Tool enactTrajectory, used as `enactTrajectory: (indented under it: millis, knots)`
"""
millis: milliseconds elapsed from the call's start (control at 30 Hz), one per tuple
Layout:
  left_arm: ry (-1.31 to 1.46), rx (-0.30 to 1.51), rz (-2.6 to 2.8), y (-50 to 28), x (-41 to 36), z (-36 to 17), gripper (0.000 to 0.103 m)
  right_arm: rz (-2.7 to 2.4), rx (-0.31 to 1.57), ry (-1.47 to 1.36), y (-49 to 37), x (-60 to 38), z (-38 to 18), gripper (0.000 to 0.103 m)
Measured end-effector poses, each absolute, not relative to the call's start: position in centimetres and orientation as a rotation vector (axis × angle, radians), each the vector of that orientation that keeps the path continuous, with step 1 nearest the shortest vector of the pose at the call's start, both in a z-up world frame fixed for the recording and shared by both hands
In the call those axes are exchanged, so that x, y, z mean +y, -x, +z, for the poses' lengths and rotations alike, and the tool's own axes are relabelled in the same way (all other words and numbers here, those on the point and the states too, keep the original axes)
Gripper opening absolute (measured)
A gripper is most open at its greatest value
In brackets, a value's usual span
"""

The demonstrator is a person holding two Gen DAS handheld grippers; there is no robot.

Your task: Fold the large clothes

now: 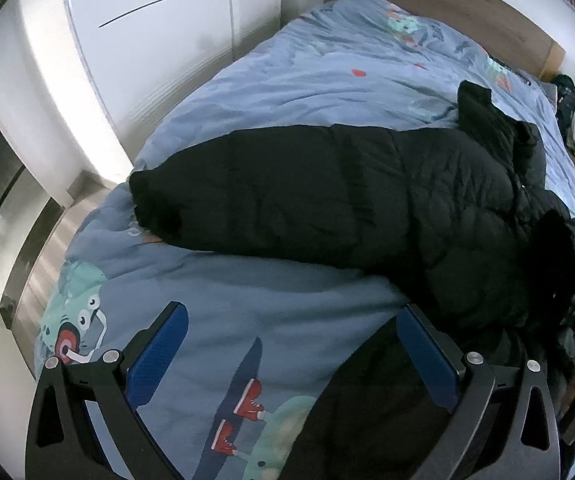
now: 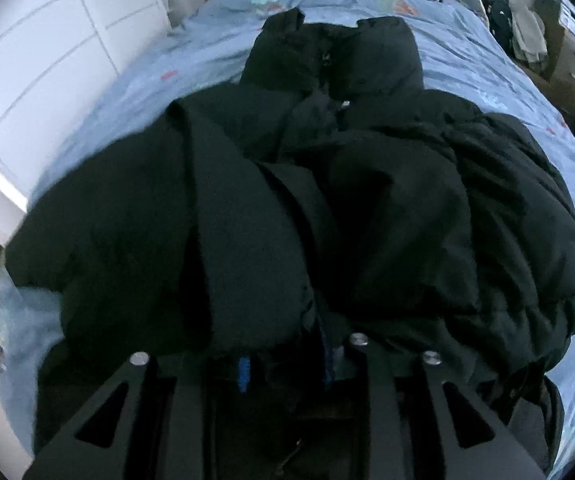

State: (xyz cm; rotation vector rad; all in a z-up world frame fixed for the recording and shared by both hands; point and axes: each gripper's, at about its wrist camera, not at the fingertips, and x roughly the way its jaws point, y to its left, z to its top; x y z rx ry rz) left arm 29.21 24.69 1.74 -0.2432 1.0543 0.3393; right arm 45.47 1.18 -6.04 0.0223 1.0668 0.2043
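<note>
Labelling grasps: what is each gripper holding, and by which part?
Left gripper: open, nothing held. Right gripper: a near-edge fold of the black jacket sits between its narrow jaws; whether it is pinched cannot be told.

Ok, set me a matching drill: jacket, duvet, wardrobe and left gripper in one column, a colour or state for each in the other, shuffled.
Things:
1. jacket
2. duvet
3. wardrobe
4. left gripper

Colour or state:
a. white
b. open
c. black
d. blue

Pairs: 1-c, 2-d, 3-a, 4-b
</note>
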Motion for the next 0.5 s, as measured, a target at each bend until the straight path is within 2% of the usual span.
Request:
enactTrajectory:
  millis: [67, 133, 233, 500]
  knots:
    - [0.245, 1.051, 0.336, -29.1, 24.8, 1.8, 0.102, 0.213, 1.079, -0.011, -45.8, 0.8, -6.7, 0.036]
    - [0.243, 1.056, 0.326, -28.9, 24.6, 1.8, 0.102, 0.230, 1.087, 0.006, -45.3, 1.2, -6.8, 0.050]
    - [0.245, 1.064, 0.305, -29.0, 24.3, 2.0, 0.102, 0.265, 1.085, 0.025, -44.5, 2.1, -6.5, 0.063]
    - [0.300, 1.046, 0.273, -30.3, 22.8, 2.8, 0.102, 0.412, 1.081, 0.033, -42.9, 3.8, -4.5, 0.064]
